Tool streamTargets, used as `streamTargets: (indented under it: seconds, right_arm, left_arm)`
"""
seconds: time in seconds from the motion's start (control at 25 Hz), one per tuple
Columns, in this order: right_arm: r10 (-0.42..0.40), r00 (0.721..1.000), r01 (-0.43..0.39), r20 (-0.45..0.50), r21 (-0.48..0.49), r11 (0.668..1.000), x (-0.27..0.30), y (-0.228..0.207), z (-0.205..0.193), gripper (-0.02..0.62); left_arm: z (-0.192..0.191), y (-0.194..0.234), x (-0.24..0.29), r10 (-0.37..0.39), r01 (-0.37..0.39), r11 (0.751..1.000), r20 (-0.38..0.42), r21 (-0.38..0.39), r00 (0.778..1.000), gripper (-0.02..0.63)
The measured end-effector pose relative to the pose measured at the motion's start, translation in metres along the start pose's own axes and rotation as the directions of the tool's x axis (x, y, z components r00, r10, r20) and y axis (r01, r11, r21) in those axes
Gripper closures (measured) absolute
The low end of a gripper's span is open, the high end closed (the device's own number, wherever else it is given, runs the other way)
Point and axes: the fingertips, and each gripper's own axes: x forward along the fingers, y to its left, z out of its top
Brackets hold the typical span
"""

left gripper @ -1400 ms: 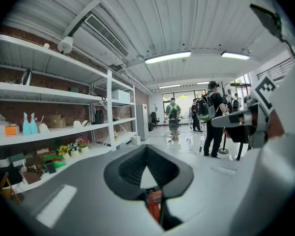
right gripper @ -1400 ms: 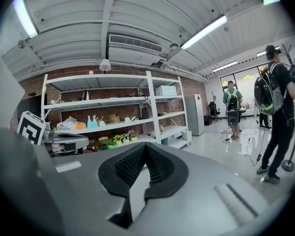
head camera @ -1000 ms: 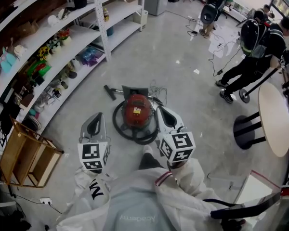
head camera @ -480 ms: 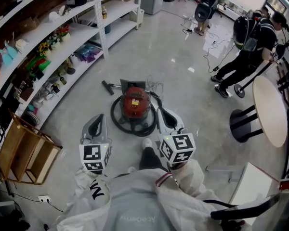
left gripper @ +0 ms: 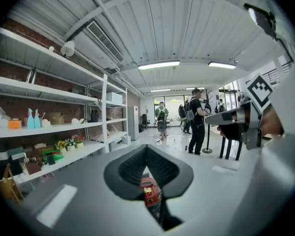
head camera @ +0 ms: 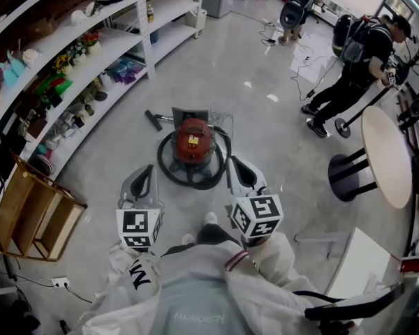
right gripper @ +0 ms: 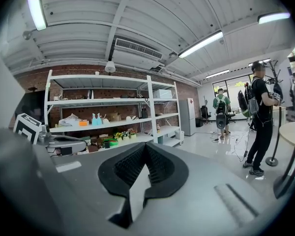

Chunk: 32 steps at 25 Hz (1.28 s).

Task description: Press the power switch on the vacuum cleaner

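Note:
The red canister vacuum cleaner (head camera: 193,144) stands on the grey floor, ringed by its black hose (head camera: 169,173), with a yellow label on top. My left gripper (head camera: 142,176) hovers short of it on the near left, jaws shut and empty. On the near right my right gripper (head camera: 241,172) is also shut and empty, close to the hose's edge. In the left gripper view the vacuum cleaner (left gripper: 148,193) shows through the narrow gap below the shut left gripper (left gripper: 146,149). The right gripper (right gripper: 146,146) points at shelving; no vacuum shows there.
White shelving (head camera: 70,54) full of small items curves along the left. A wooden crate (head camera: 35,215) stands at the near left. At the right are a round table (head camera: 387,155) and a white board (head camera: 356,264). People (head camera: 356,61) and floor cables are at the back right.
The vacuum cleaner sits higher and a little smaller in the head view than a second ago. Both grippers hold about the same place in the frame, still shut.

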Motion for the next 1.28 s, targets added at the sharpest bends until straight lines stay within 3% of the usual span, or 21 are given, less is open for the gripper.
streamTargets:
  seconds: [0.88, 1.28]
  right_arm:
    - [0.026, 0.998, -0.024, -0.057, 0.048, 0.999, -0.013, -0.008, -0.023, 0.595]
    - [0.075, 0.996, -0.073, -0.056, 0.052, 0.996, -0.002, -0.015, -0.023, 0.595]
  left_arm:
    - [-0.006, -0.028, 0.004, -0.013, 0.013, 1.0, -0.046, -0.004, 0.999, 0.606]
    - [-0.003, -0.036, 0.015, 0.003, -0.003, 1.0, -0.055, -0.005, 0.998, 0.606]
